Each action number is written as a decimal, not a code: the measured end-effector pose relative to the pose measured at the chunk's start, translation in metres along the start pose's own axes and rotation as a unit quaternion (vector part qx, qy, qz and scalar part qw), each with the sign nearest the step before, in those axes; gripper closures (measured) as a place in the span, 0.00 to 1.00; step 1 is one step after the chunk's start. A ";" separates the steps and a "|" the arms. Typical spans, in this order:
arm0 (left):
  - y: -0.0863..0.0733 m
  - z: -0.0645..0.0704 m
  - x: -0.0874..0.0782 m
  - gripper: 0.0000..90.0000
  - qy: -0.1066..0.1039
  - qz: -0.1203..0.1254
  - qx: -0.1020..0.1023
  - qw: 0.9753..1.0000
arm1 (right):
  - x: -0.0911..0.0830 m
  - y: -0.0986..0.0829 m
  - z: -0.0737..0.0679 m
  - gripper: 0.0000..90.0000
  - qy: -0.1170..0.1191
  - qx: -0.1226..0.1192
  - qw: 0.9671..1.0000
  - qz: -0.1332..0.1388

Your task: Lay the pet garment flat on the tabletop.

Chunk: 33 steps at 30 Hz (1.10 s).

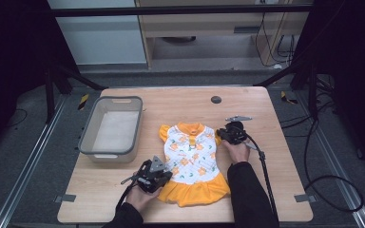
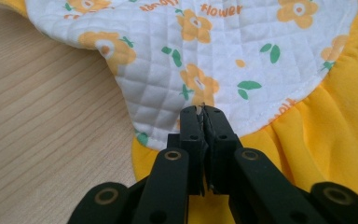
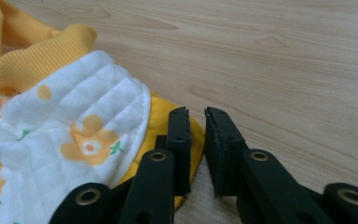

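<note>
Left gripper [image 2: 204, 112]: jaws pressed together at the dress [image 2: 223, 56] edge, tips on the white quilted bodice right at the seam with the yellow skirt [image 2: 335, 121]; whether fabric is pinched between them, cannot tell. In the high view it sits at the dress's lower-left corner [image 1: 154, 175], held by the left hand [image 1: 140, 194].

Right gripper [image 3: 196, 114]: jaws slightly apart, narrow gap, nothing between the tips. Left jaw sits over the yellow sleeve frill [image 3: 161, 116], right jaw over bare wood. High view puts it at the dress's right sleeve [image 1: 231, 133], right hand [image 1: 237, 151] behind it, cable trailing off toward the near-right edge.

Dress lies flat, mid-table, collar [image 1: 191, 128] away from the person, skirt toward them.

Table [image 1: 266, 156]: light wood laminate, grain visible, round black grommet [image 1: 216, 99] near the far edge. Grey bin [image 1: 111, 128] on the left side, well apart from the dress. Tape tabs at both near corners.

Room: dark frame rails around the table, grey carpet floor, cables on the right, pale cabinet behind.
</note>
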<state>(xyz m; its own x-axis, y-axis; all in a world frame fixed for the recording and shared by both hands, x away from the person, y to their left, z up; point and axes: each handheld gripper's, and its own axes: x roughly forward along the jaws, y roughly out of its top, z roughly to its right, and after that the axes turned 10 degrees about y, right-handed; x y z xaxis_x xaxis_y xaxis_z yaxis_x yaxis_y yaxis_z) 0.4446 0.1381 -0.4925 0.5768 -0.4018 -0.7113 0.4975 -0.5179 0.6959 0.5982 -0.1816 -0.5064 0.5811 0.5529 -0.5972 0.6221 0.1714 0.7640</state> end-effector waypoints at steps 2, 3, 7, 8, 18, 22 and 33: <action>0.000 0.000 0.000 0.96 0.000 0.000 0.000 1.000 | 0.000 0.000 -0.001 0.98 -0.004 -0.003 1.000 -0.005; 0.000 0.000 0.000 0.97 0.001 0.000 0.000 1.000 | 0.000 0.000 -0.001 0.99 -0.005 -0.003 1.000 -0.007; 0.000 0.001 0.000 0.97 0.002 0.000 0.001 1.000 | -0.001 0.000 -0.005 1.00 -0.017 -0.016 1.000 -0.008; 0.000 0.001 0.000 0.97 0.001 0.000 0.001 1.000 | -0.002 0.000 -0.005 1.00 -0.019 -0.016 1.000 -0.002; 0.000 0.003 0.000 0.97 -0.006 0.001 0.002 1.000 | -0.016 0.002 0.004 1.00 -0.079 -0.006 0.996 0.029; 0.000 0.004 -0.001 0.97 -0.007 0.001 0.003 1.000 | -0.011 0.001 0.002 1.00 -0.069 -0.017 0.997 0.008; 0.025 -0.020 -0.025 0.93 0.005 0.062 -0.035 0.997 | -0.066 0.012 -0.018 1.00 -0.003 -0.047 0.997 0.063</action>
<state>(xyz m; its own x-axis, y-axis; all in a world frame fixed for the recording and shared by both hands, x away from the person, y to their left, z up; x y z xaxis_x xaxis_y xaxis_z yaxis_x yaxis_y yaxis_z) 0.4557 0.1506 -0.4553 0.6433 -0.4515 -0.6183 0.4651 -0.4110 0.7841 0.5582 -0.2015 -0.4534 0.6544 0.5700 -0.4969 0.4927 0.1771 0.8520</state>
